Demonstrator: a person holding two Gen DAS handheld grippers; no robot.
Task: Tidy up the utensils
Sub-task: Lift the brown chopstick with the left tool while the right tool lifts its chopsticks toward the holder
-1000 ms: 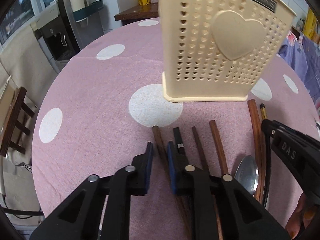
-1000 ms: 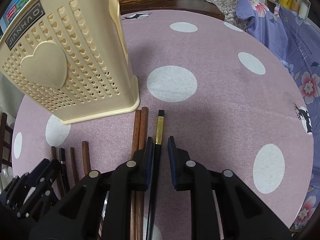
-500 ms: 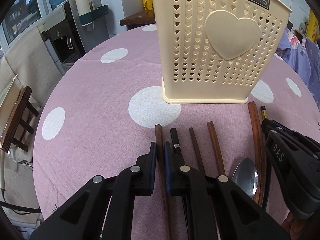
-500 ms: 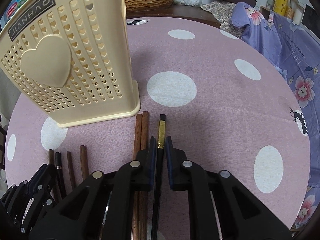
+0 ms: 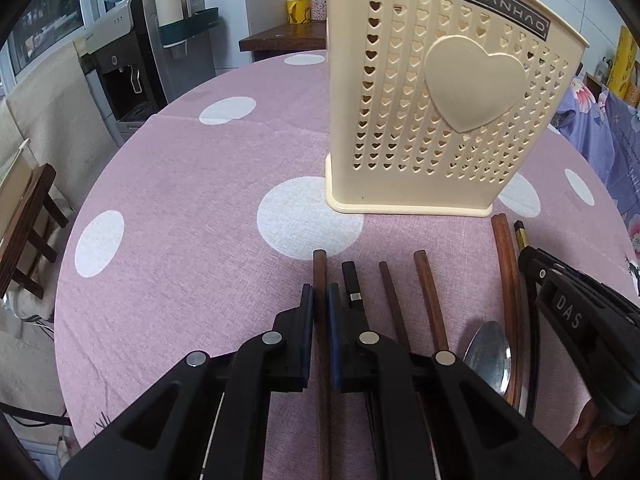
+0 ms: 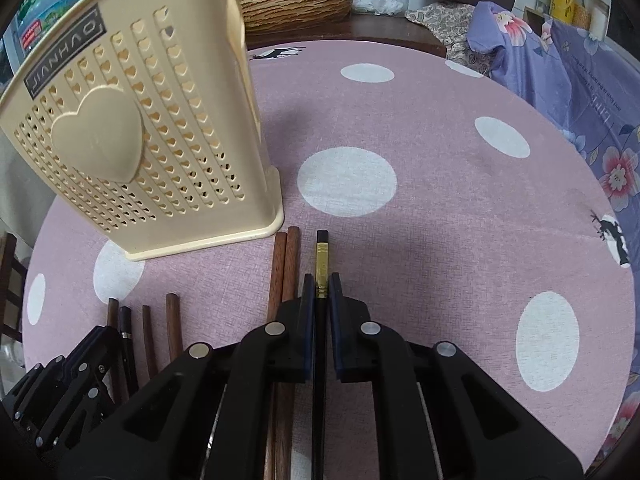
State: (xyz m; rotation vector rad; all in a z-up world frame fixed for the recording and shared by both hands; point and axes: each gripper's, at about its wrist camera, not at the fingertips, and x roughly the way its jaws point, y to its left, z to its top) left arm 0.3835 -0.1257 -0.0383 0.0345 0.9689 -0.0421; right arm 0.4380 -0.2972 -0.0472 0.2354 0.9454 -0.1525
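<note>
A cream utensil holder [image 5: 448, 112] [image 6: 132, 148] with heart holes stands upright on the pink dotted tablecloth. In front of it lie several utensils in a row. My left gripper [image 5: 319, 296] is shut on a brown wooden chopstick [image 5: 320, 268] at the left end of the row. Beside it lie a black-handled utensil [image 5: 351, 280], two brown sticks [image 5: 428, 288] and a metal spoon [image 5: 489, 356]. My right gripper [image 6: 321, 288] is shut on a black chopstick with a gold band [image 6: 321, 256]. A pair of brown chopsticks [image 6: 286, 268] lies just left of it.
The round table's edge [image 5: 80, 240] curves close on the left, with a wooden chair [image 5: 24, 220] and a water dispenser [image 5: 132, 60] beyond. A woven basket [image 6: 296, 0] and a floral blue cloth [image 6: 580, 80] lie past the table's far and right sides.
Both grippers have closed, the left on the brown chopstick and the right on the black chopstick. Both views now show the holder slightly farther off.
</note>
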